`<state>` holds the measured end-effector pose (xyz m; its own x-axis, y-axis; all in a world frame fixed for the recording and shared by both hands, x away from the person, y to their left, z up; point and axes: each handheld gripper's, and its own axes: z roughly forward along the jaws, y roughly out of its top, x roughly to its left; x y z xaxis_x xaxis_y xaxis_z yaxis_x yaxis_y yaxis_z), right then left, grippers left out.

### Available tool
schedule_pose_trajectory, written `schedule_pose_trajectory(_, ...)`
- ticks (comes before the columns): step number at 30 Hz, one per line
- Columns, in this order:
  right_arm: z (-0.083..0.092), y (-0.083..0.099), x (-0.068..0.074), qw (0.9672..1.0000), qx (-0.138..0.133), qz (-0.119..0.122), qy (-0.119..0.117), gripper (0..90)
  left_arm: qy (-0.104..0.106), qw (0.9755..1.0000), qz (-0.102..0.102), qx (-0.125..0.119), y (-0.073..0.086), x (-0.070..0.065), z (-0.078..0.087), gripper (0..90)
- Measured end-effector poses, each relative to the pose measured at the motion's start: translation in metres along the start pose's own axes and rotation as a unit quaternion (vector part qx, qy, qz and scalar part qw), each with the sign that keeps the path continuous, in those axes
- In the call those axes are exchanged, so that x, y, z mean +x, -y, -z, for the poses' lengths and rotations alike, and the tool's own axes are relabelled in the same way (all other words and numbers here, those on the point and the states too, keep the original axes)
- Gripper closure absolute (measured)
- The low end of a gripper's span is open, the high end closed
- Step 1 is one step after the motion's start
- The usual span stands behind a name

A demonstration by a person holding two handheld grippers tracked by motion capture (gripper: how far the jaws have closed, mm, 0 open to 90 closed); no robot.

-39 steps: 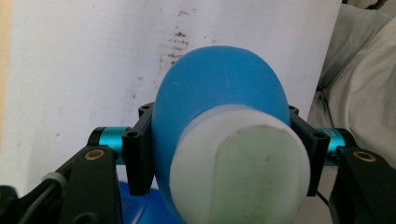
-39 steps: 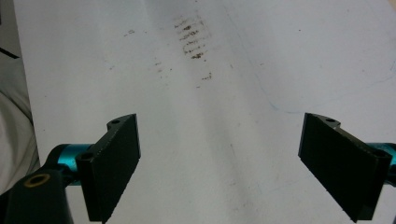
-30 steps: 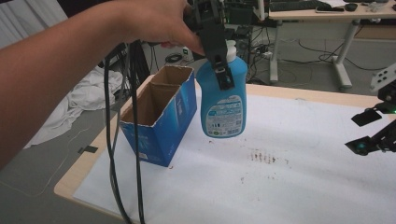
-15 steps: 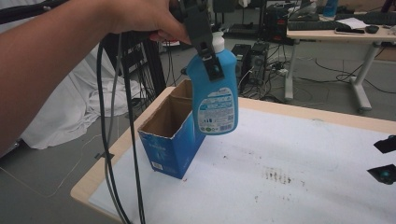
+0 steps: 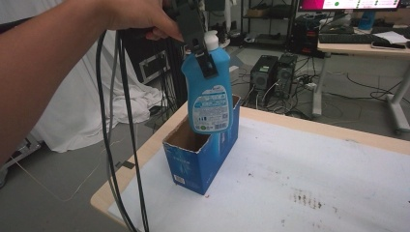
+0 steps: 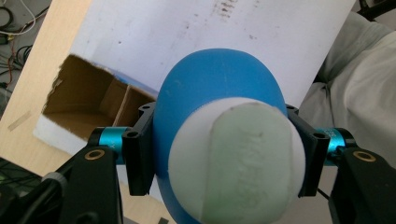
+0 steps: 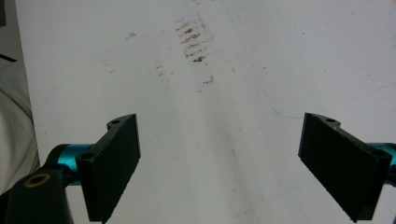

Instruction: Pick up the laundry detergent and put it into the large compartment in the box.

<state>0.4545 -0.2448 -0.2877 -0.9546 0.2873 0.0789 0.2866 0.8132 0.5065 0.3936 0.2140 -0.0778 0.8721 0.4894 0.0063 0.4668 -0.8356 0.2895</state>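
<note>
While the left gripper (image 5: 202, 57) clamps the blue bottle (image 5: 208, 99) just under its cap, the box (image 5: 193, 162) waits directly below; lowering straight avoids the rim. Right gripper (image 7: 219, 163) idles open.

Bottle (image 5: 209, 94): smooth blue plastic, slight sheen; white plastic cap (image 6: 236, 161), matt, faint moulded texture on top; printed paper label on the front. Box (image 5: 200, 154): cardboard, blue printed outside, raw brown matt inside, torn rough rim. Table (image 5: 338, 183): matt white sheet on top, scuffed with brown smudges; light wood-look edge band. Left gripper (image 5: 203, 60): matt black jaw plates, anodised blue metal pins, brass-coloured inserts. Right gripper (image 7: 219, 168): same matt black plates, finely ribbed pad faces. Cables (image 5: 113, 121): black rubbery sheath. White cloth (image 5: 82, 106), far left, soft and creased.
</note>
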Motion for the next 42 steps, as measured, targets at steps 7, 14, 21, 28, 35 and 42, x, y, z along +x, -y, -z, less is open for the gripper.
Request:
schedule_pose_trajectory(7, -0.003, -0.002, -0.001, 1.0, 0.003, -0.001, 0.0, 12.0, -0.013, 0.9998, 0.01, 0.015, 0.016, 0.011, -0.003, 37.7)
schedule_pose_trajectory(14, -0.003, -0.002, 0.0, 1.0, 0.004, -0.004, 0.002, 12.0, -0.019, 0.9996, 0.012, 0.017, 0.028, 0.02, -0.011, 37.7)
schedule_pose_trajectory(21, -0.004, -0.002, -0.002, 0.9999, 0.008, -0.007, 0.003, 12.0, -0.025, 0.9994, 0.014, 0.021, 0.036, 0.028, -0.021, 37.8)
schedule_pose_trajectory(28, -0.007, -0.004, -0.003, 0.9999, 0.013, -0.009, 0.003, 12.0, -0.031, 0.999, 0.007, 0.031, 0.042, 0.034, -0.039, 37.8)
schedule_pose_trajectory(35, -0.01, -0.004, -0.004, 0.9998, 0.017, -0.012, 0.001, 12.0, -0.025, 0.999, 0.005, 0.037, 0.047, 0.038, -0.067, 37.9)
schedule_pose_trajectory(42, -0.01, -0.002, -0.006, 0.9998, 0.018, -0.012, 0.003, 12.0, -0.013, 0.9985, 0.0, 0.054, 0.054, 0.039, -0.101, 37.8)
